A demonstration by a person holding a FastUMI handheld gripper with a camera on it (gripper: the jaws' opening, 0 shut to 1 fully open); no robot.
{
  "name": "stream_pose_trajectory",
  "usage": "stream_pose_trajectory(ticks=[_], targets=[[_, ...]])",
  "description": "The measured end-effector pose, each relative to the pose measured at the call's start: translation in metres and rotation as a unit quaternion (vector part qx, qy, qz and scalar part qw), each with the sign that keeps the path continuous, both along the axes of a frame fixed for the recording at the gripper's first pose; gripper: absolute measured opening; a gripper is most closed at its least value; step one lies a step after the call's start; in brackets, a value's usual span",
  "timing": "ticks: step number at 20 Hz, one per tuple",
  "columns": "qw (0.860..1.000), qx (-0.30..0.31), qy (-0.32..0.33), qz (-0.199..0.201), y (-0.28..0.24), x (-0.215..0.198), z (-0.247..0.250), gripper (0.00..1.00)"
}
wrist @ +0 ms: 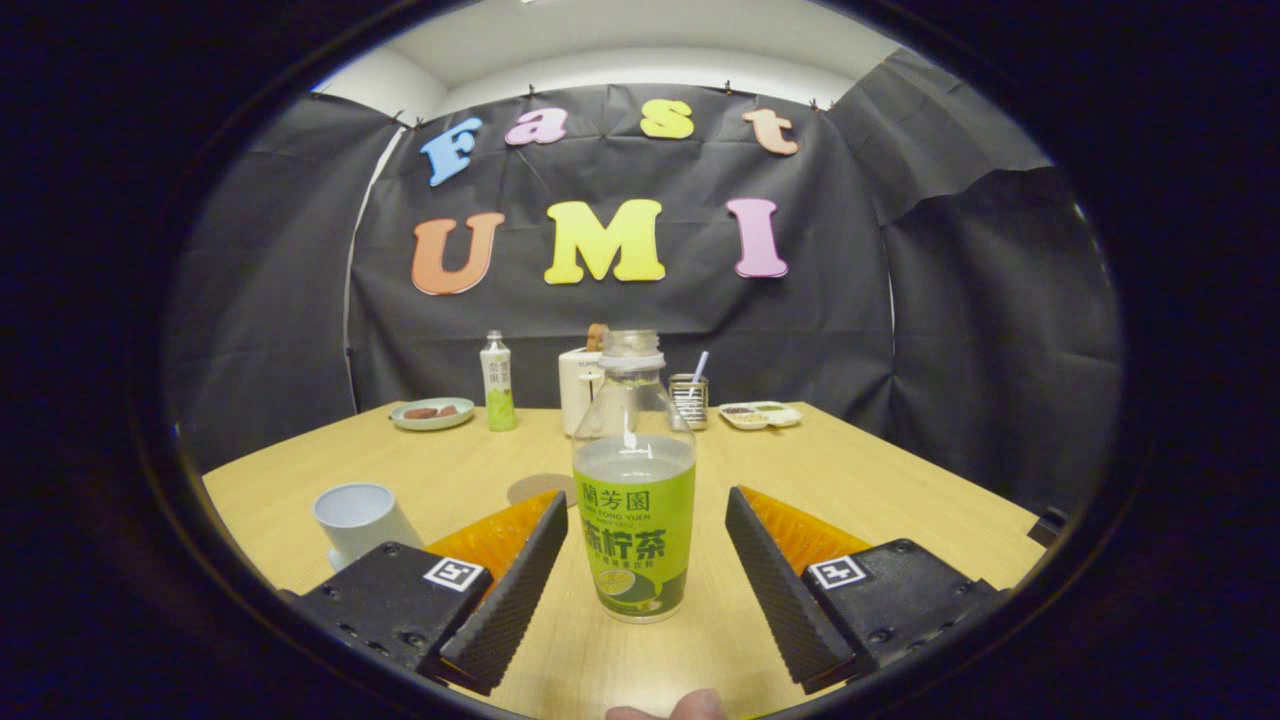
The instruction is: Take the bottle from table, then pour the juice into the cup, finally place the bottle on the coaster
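Printed characters on the green label (634, 545) of the bottle (634, 470), too uncertain to copy. Square black-and-white marker (456, 574) on each side of the tool (646, 497), fingers apart around the bottle.

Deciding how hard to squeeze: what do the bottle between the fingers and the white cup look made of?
Bottle: looks like clear, glossy thin plastic, see-through above the label with the liquid line visible. The open gripper straddles it, fingers not touching. Cup: opaque white with a smooth matte look; ceramic or plastic, hard to tell.
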State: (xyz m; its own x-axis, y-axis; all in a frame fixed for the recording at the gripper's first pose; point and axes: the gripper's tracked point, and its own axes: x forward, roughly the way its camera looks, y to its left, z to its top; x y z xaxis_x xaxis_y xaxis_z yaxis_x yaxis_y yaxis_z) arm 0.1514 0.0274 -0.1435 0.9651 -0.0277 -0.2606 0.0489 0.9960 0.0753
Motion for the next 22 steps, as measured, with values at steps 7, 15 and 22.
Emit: stream_pose_trajectory(ticks=[7, 15, 22], targets=[[0.999, 0.032, 0.037, 0.003, 0.008, 0.019, -0.028, 1.0], [0.998, 0.049, 0.044, -0.005, 0.009, 0.022, -0.025, 0.89], [0.999, 0.006, 0.047, 0.017, 0.02, 0.019, 0.002, 0.8]])
